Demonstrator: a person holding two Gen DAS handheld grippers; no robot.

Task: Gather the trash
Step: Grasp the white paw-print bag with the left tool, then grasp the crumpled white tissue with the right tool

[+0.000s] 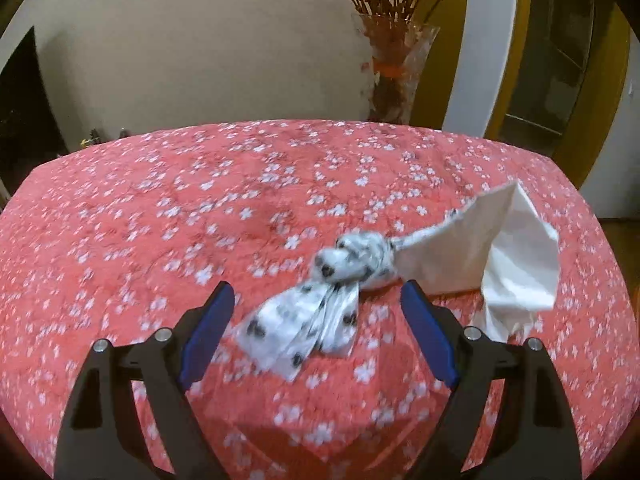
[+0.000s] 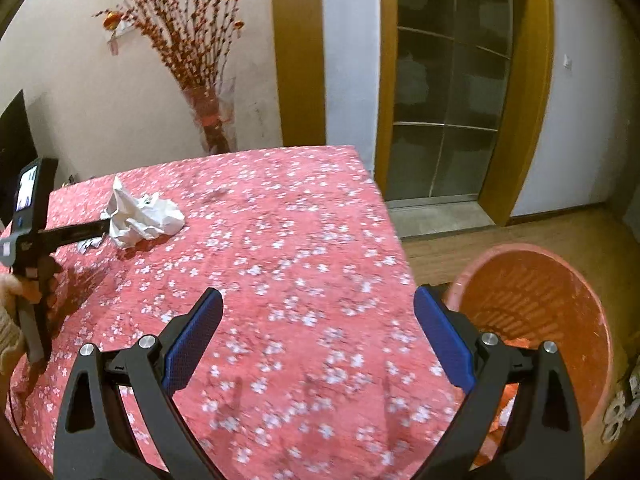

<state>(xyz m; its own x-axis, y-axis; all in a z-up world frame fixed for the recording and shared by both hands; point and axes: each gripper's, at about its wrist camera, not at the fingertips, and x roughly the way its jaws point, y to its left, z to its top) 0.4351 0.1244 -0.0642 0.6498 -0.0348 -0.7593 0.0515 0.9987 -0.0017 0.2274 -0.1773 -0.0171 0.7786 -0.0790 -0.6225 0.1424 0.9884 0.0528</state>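
Observation:
A knotted white plastic bag with black spots [image 1: 320,292] lies on the red flowered tablecloth [image 1: 160,200]. Joined to it on the right is a crumpled white paper [image 1: 500,256]. My left gripper [image 1: 316,292] is open, its blue pads standing on either side of the bag's loose end without pressing on it. In the right wrist view the same white trash [image 2: 140,216] sits at the far left of the table. My right gripper [image 2: 318,298] hangs open over bare cloth with nothing between its fingers. An orange-red bin [image 2: 532,300] stands on the floor beside the table's right edge.
A tall glass vase of dried red branches [image 2: 208,120] stands behind the table by the wall. A person's hand [image 2: 12,284] holds the left tool at the left edge. A glass-panelled door [image 2: 448,100] lies beyond the table's far right corner [image 2: 352,152].

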